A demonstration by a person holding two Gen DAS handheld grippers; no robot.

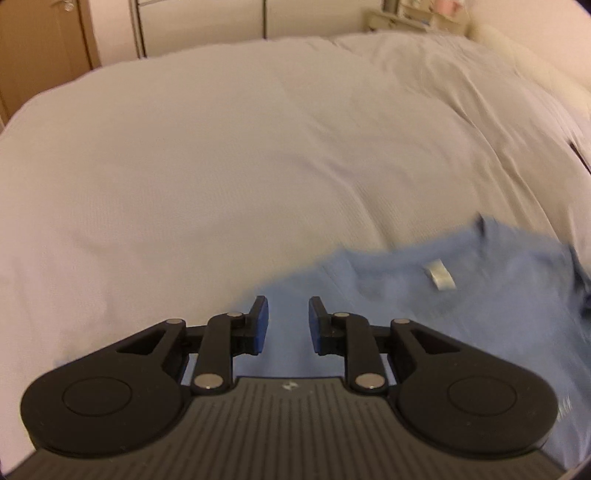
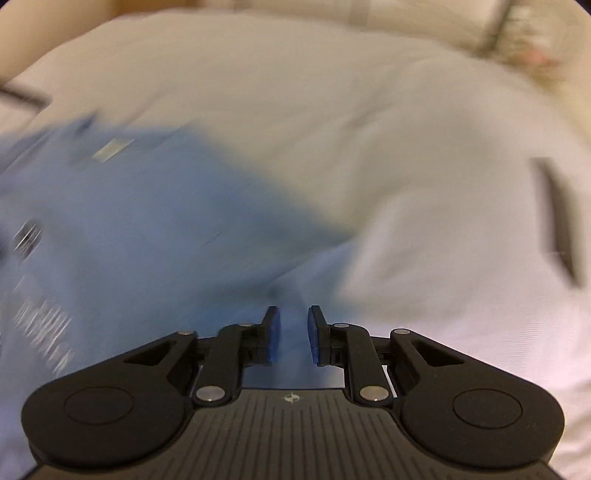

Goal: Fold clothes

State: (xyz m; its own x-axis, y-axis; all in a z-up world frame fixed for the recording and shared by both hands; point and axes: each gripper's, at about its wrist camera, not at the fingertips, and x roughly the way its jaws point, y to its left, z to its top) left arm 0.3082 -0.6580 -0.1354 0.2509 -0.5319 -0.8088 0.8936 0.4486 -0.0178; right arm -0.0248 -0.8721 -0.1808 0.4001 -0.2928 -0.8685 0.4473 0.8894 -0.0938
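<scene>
A light blue shirt (image 1: 461,306) lies on the white bed cover (image 1: 221,166), neck label (image 1: 439,275) facing up. My left gripper (image 1: 288,314) is open, its blue pads over the shirt's left edge, holding nothing. In the right wrist view, blurred by motion, the same shirt (image 2: 129,221) spreads to the left and under my right gripper (image 2: 293,325). That gripper is open, with a strip of blue cloth showing between its jaws; I cannot tell if the cloth touches the pads.
The bed cover (image 2: 406,147) fills both views. A wooden door (image 1: 44,44) and wardrobe stand beyond the far edge. A shelf (image 1: 406,18) sits at the back right. A dark flat object (image 2: 561,221) lies on the bed to the right.
</scene>
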